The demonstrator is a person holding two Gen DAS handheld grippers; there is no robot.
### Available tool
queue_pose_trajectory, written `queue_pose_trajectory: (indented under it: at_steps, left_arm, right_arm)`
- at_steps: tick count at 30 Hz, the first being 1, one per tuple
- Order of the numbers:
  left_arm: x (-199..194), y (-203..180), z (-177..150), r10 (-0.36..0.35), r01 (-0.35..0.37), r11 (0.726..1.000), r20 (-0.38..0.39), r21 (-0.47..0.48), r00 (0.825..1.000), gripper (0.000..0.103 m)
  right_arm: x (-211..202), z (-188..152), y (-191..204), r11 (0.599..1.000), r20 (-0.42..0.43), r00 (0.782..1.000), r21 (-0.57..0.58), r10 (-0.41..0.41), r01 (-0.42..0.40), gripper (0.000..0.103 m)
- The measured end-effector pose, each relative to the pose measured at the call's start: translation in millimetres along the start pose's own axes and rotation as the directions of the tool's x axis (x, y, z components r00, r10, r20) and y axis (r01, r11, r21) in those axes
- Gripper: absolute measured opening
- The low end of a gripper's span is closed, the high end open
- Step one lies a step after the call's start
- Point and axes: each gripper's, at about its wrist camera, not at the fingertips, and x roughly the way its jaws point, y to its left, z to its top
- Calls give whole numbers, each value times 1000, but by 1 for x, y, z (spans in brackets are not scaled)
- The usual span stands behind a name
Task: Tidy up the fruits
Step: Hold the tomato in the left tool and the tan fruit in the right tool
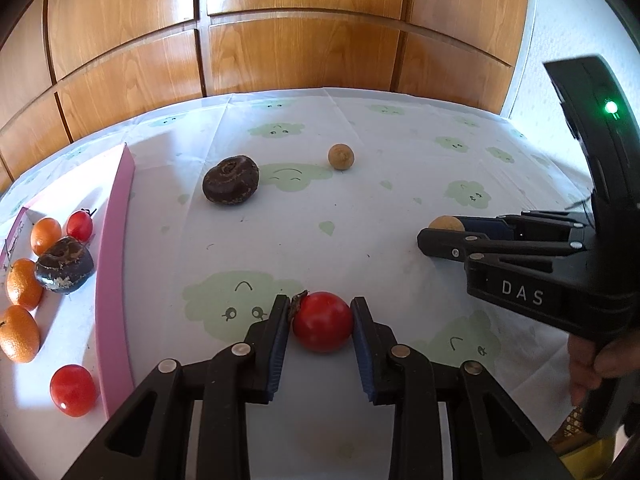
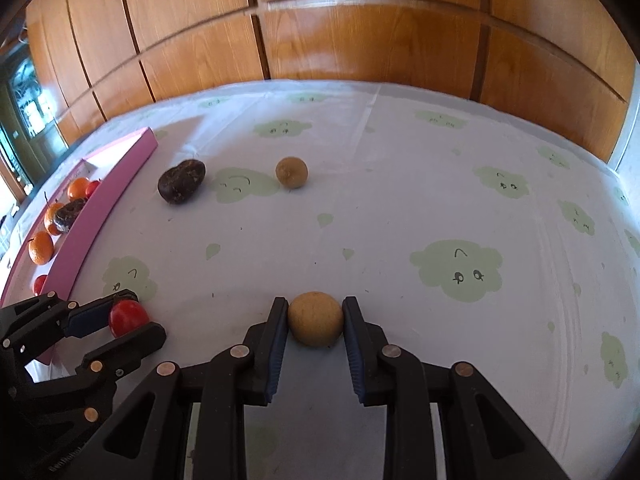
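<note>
At the lower centre, left wrist view: left tool closed on a red tomato, blue pads pressing both its sides, fruit low over the tabletop.
Left edge, same view: pink tray already holding oranges, small tomatoes and a dark wrinkled fruit — only here is its inside laid out plainly.
Right side, same view: right tool seen side-on, a tan round fruit at its tips; a hand grips the handle below.
Lower centre, right wrist view: right tool clamped on the tan round fruit.
Lower left, right wrist view: left tool with the tomato, just beside the tray's near wall.
Upper middle, both views: another dark fruit and a second tan ball loose on the cloth.
Step, as I judge: both fruits gripped, carry to tray pending.
Next move: lift clear of the pink wall, then release inside — without knocking fruit already there.
</note>
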Motion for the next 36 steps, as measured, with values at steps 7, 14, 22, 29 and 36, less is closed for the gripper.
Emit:
queue_pose_trajectory:
  at_steps: [7, 14, 22, 29, 36]
  left_arm:
    - [0, 0, -3, 7, -7, 1000, 14, 0, 1000, 32]
    - [-1, 0, -4, 10, -10, 1000, 20, -6, 1000, 32]
    - [-1, 1, -4, 6, -6, 1000, 21, -13, 1000, 32]
    - [-1, 1, -4, 7, -7, 1000, 22, -13, 1000, 32]
    - [-1, 1, -4, 7, -6, 1000, 21, -15, 1000, 32]
  right_arm:
    - [0, -1, 2, 1000, 31, 1000, 1, -6, 6, 28]
    - [-1, -3, 1, 1000, 39, 999, 7, -7, 6, 28]
    - [-1, -3, 1, 1000, 40, 999, 5, -8, 7, 28]
    - [-2, -3, 2, 1000, 40, 999, 3, -11, 11, 28]
    - [-2, -3, 2, 1000, 40, 999, 3, -12, 11, 28]
